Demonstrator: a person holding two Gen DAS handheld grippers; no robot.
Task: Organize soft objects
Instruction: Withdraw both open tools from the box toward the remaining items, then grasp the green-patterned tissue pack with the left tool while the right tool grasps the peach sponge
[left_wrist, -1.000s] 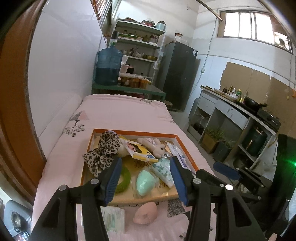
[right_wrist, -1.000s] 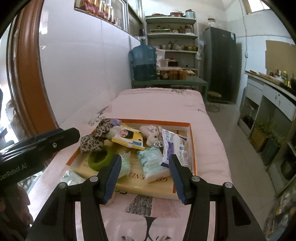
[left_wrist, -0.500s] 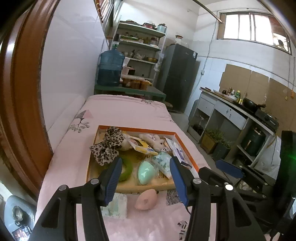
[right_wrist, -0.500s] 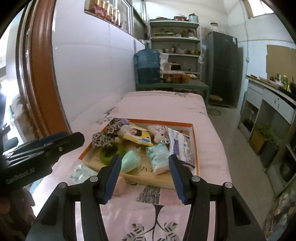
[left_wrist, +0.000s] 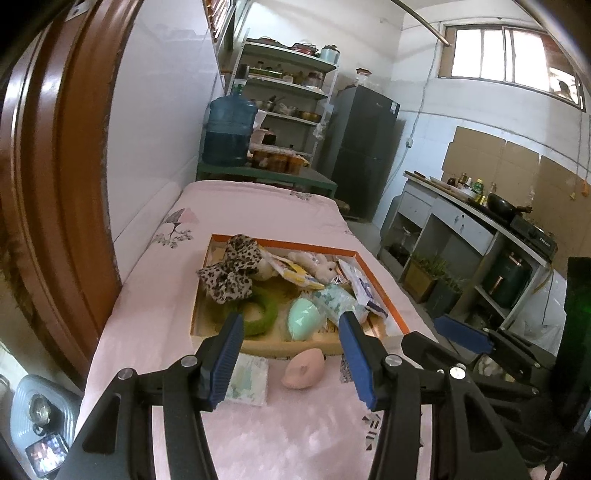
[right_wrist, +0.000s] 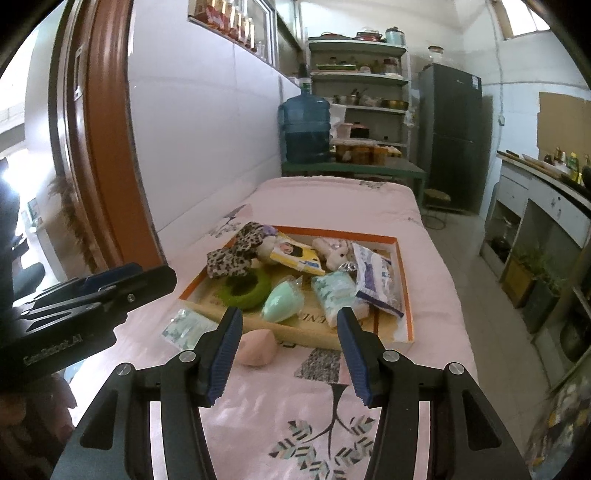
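Both the left gripper (left_wrist: 291, 354) and right gripper (right_wrist: 290, 352) gape wide and empty — touching nothing above the pink bedcover (right_wrist: 258, 398). Near the tray (right_wrist: 402, 295), the left tool's side reads "GenRobot.AI".

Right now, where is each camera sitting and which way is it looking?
Left wrist: on the left gripper, looking forward and down the pink bed at the tray; its own open fingers show, and the right gripper at right.
Right wrist: on the right gripper, same heading, from further right; its own open fingers show, and the left gripper at left.
Shared: tray, green ring, pink sponge, water jug.
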